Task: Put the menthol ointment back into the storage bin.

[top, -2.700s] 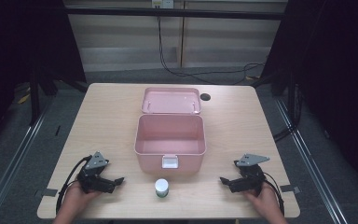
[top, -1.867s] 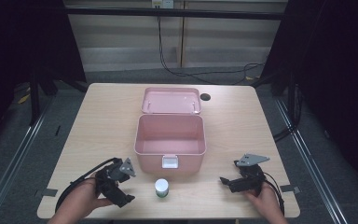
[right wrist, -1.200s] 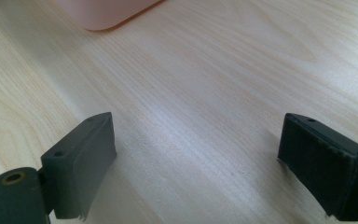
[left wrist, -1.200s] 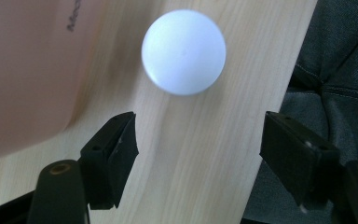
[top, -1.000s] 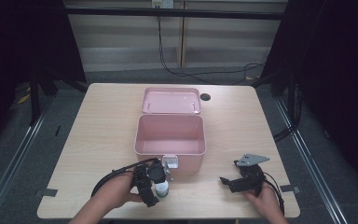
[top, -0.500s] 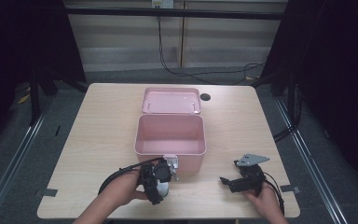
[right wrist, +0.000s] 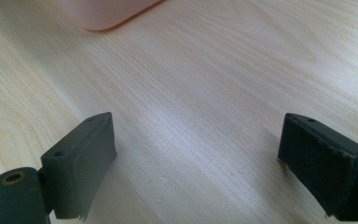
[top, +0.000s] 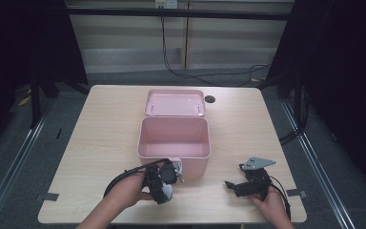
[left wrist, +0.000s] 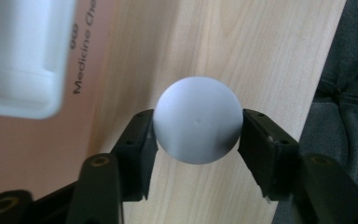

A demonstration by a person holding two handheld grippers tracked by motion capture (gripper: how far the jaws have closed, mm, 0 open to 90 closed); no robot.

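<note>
A small jar (top: 168, 192) with a round white cap (left wrist: 197, 120) stands on the table just in front of the open pink box (top: 195, 164). My left gripper (top: 164, 185) is shut on it, one jaw pressed against each side of the cap, and the left gripper view shows the same grip (left wrist: 197, 135). The box's white latch (left wrist: 21, 56) hangs right beside the jar. My right gripper (top: 232, 187) rests on the table at the front right, open, with bare wood between its jaws (right wrist: 198, 158). A corner of the pink box (right wrist: 102, 11) lies ahead of it.
The box's lid (top: 175, 102) lies folded back behind the box. A dark round hole (top: 210, 99) sits in the tabletop to the right of the lid. The table's front edge runs close behind both hands.
My left gripper has travelled right from the front left of the table to the jar and shut on its cap. The right gripper has stayed where it was.
</note>
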